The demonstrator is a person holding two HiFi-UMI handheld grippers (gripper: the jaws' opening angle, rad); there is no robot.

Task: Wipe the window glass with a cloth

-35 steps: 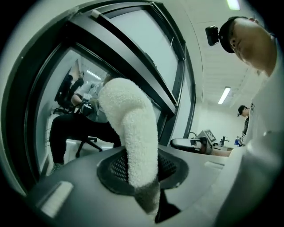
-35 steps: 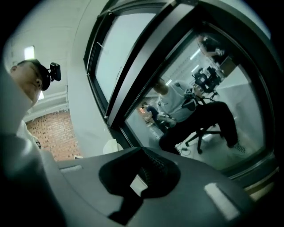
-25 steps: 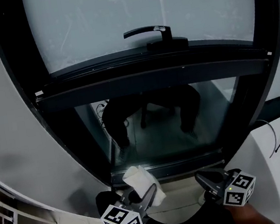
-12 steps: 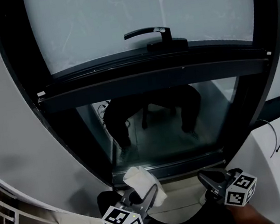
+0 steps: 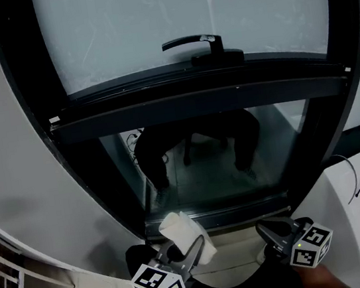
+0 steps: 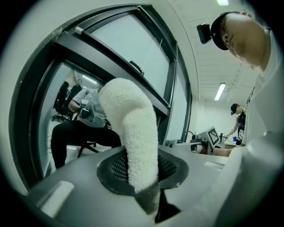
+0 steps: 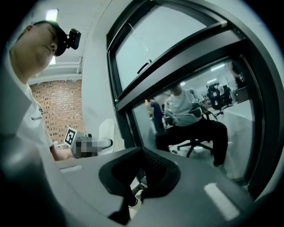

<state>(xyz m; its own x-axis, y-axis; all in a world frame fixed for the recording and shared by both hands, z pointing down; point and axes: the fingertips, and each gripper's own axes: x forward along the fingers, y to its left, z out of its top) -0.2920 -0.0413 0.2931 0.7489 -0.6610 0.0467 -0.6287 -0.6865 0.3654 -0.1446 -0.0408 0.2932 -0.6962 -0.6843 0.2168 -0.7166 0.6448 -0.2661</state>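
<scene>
A folded white cloth (image 5: 183,233) sticks up from my left gripper (image 5: 182,248), whose jaws are shut on it; the cloth (image 6: 135,142) fills the middle of the left gripper view. My right gripper (image 5: 270,230) is low at the right, shut with nothing in it, and it (image 7: 144,173) points toward the window. The window has a dark frame (image 5: 193,98), a frosted upper pane (image 5: 181,19) with a black handle (image 5: 195,42), and a clear lower pane (image 5: 209,162). Both grippers are held below the lower pane, apart from the glass.
Through the lower pane a seated person (image 5: 196,141) shows on a chair. White curved walls (image 5: 9,165) flank the window. A white unit with a cable (image 5: 356,177) stands at the right, a slatted panel (image 5: 3,284) at the lower left. Another person (image 6: 237,119) stands far off.
Both grippers have drifted slightly lower and to the right in the head view; the cloth stays gripped. The view has shifted a little.
</scene>
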